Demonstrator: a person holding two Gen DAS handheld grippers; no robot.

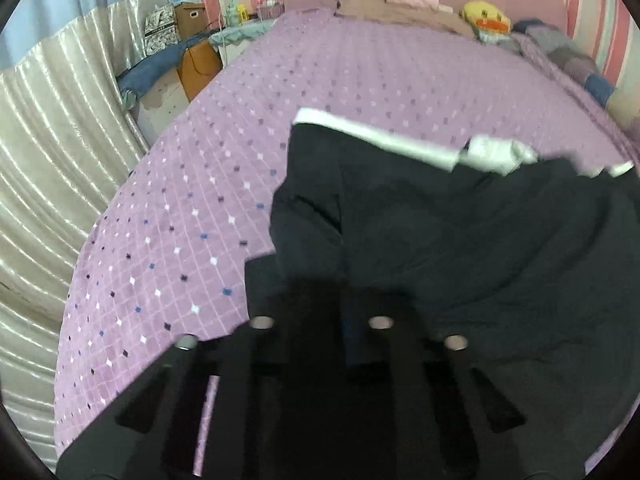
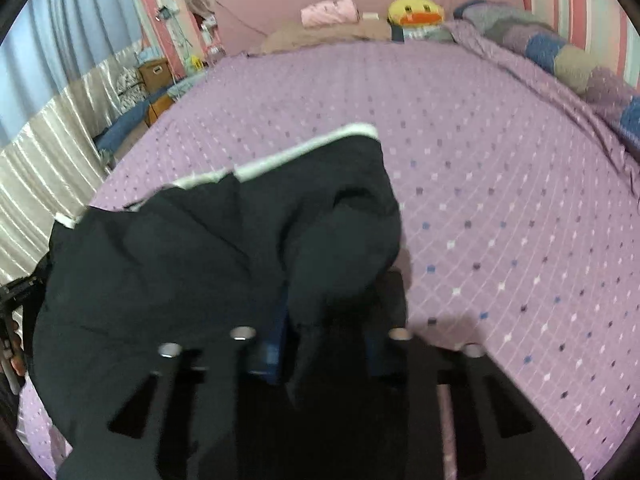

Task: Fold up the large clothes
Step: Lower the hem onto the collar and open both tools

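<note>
A large black garment [image 1: 460,232] with a white trimmed edge [image 1: 376,136] hangs over a purple dotted bedspread [image 1: 240,140]. My left gripper [image 1: 320,284] is shut on the garment's left corner, lifting it above the bed. The same garment [image 2: 192,264] with its white trim [image 2: 304,152] shows in the right wrist view. My right gripper [image 2: 332,304] is shut on its right corner, and the cloth drapes over the fingers. The cloth sags between the two grippers. The fingertips are hidden by dark fabric.
The bedspread [image 2: 500,200] fills both views. At the headboard lie a yellow duck plush [image 2: 416,10], a pink folded item [image 2: 328,12] and a patchwork quilt [image 2: 560,52]. Shiny curtains [image 1: 48,128], boxes and clutter [image 1: 188,20] stand left of the bed.
</note>
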